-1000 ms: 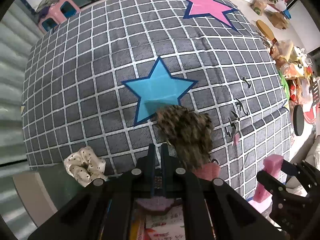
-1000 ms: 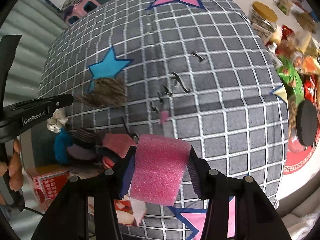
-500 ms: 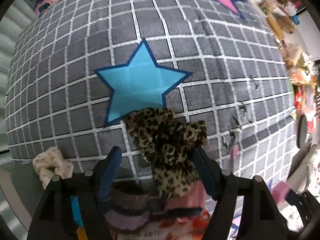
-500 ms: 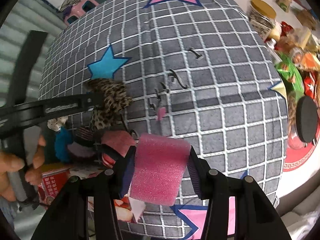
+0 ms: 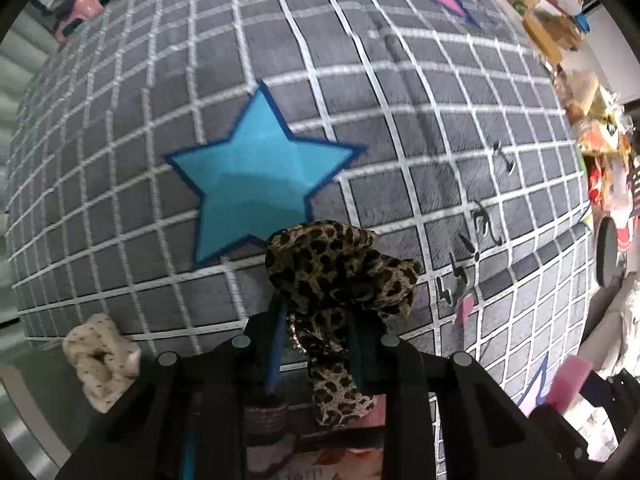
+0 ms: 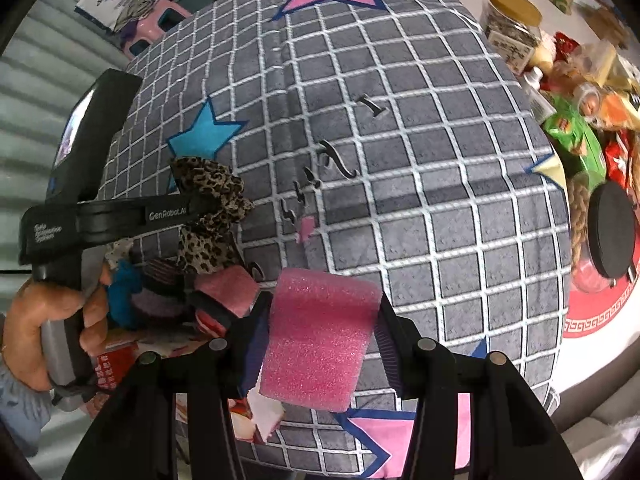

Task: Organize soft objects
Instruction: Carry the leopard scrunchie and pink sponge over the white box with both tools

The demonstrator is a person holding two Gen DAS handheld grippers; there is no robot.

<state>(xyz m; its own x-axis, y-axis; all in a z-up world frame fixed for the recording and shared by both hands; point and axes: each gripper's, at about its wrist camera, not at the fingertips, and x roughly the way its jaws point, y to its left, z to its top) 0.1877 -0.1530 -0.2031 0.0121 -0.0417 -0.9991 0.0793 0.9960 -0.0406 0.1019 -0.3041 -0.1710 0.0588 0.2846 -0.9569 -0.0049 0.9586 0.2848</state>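
While gripped, leopard scrunchie [image 5: 340, 280] lengthwise upright.

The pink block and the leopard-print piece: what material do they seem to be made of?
Pink block: looks like open-cell foam, matte, with a grainy, sparkling pored surface. Leopard-print piece: seems thin woven fabric, slightly glossy; it gathers into soft ruffles and hangs limp.

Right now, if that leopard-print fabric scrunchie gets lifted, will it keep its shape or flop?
Probably flop: the leopard-print fabric scrunchie already bunches and droops between the closing jaws of the left hand-held gripper. It looks light, being thin ruffled cloth. It seems unlikely to slip, since its folds catch on the fingers.
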